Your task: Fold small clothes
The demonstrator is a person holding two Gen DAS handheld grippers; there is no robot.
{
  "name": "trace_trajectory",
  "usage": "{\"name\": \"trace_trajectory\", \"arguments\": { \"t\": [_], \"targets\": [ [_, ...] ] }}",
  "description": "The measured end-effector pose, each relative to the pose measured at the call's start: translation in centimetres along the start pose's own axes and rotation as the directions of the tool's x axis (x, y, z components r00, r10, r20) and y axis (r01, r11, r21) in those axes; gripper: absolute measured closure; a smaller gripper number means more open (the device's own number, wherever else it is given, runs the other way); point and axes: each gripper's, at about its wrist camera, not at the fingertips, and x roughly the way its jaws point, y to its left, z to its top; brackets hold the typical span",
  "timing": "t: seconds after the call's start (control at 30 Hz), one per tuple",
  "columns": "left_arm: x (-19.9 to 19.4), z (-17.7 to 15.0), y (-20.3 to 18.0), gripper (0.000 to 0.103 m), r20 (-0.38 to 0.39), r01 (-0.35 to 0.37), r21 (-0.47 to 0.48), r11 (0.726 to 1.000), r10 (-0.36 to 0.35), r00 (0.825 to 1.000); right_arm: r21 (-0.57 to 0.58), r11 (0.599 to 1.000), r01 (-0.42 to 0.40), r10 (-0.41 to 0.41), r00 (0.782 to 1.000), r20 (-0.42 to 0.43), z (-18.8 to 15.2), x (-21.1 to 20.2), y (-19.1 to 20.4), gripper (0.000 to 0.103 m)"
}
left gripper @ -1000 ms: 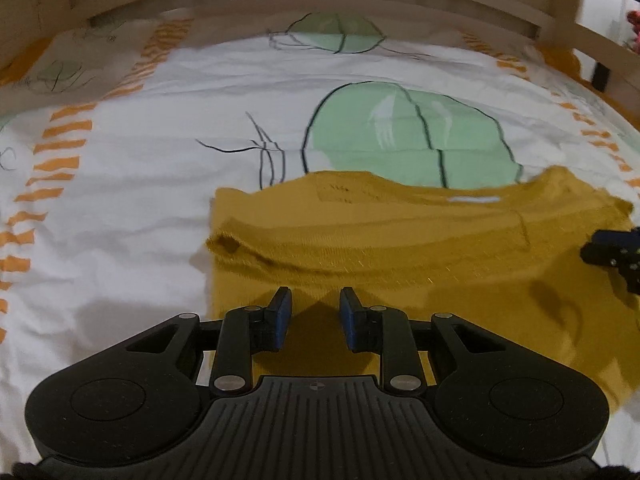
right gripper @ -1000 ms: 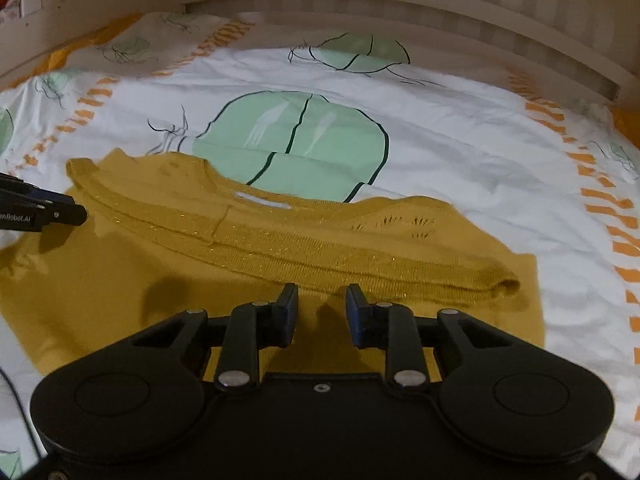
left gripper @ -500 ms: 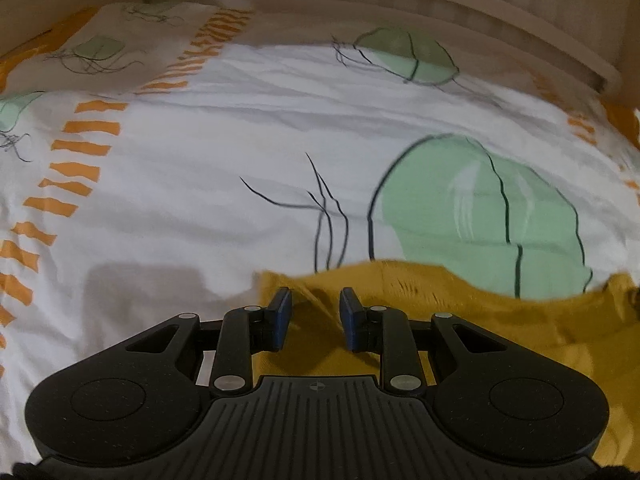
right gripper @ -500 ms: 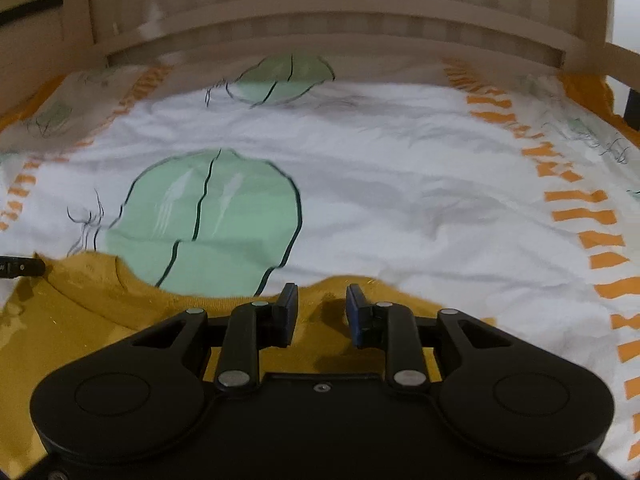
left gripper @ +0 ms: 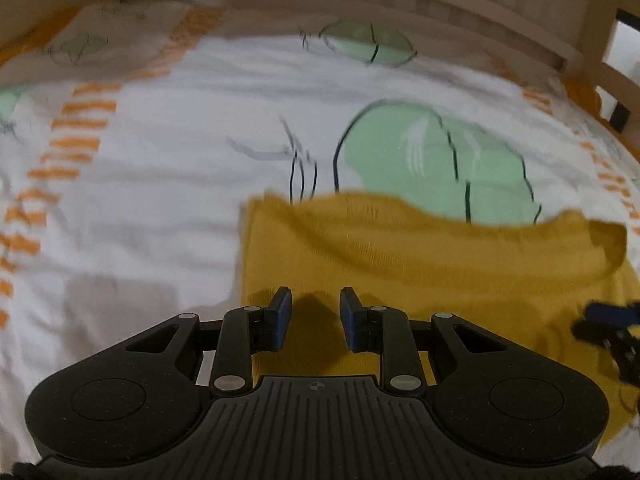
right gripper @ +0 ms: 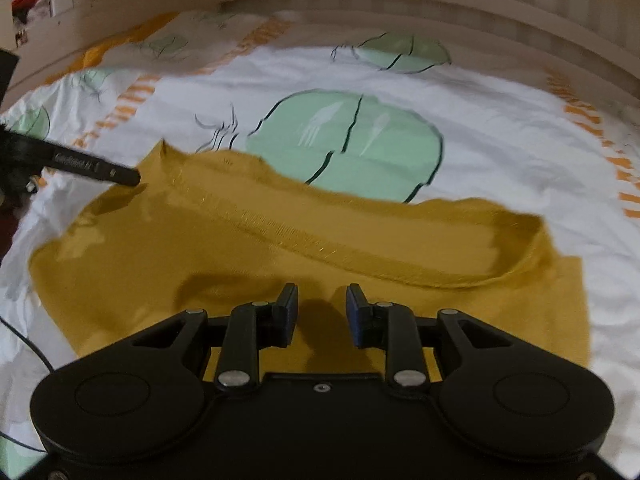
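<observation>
Mustard-yellow knit garment (right gripper: 248,264) lies spread on the bed sheet (right gripper: 500,140), a white cloth printed with green shapes and orange dashes. Its far portion is doubled back toward the camera, so a stitched hem band runs across the middle of the cloth and forms a raised loop at the garment's right end.

Left gripper (left gripper: 315,312) hovers low over the garment's left edge and points along the bed toward the wooden headboard (left gripper: 360,4). Its blue-padded fingers stand apart with nothing between them, and their shadow falls on the yellow knit directly below. Motion blur softens this view, so contact with the fabric cannot be confirmed.

Right gripper (right gripper: 322,310) sits level over the near half of the garment, short of the hem band. Its fingers are likewise spread and hold nothing. In the right wrist view, one finger of the left gripper reaches in from the left, its tip just beside the garment's upper left corner.
</observation>
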Motion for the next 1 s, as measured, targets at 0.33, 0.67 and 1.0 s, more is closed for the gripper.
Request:
{"name": "trace_trajectory", "arguments": {
  "t": [0.33,0.67,1.0],
  "targets": [
    [1.2,-0.6,0.7,0.077,-0.026,0.004,-0.022,1.000,-0.004,1.000,0.104,0.986,0.132,-0.134,0.991,0.017,5.0,5.6,-2.9,0.068],
    [1.1,-0.2,0.4,0.076,-0.034,0.006,0.026,1.000,-0.005,0.999,0.192,0.966,0.173,-0.189,0.980,0.068,4.9,2.3,-5.9,0.063],
    [5.1,4.1,-1.1,0.075,-0.063,-0.005,0.037,0.999,0.007,0.998,0.120,0.984,0.128,-0.128,0.992,-0.012,3.3,3.6,-4.7,0.063]
  ]
}}
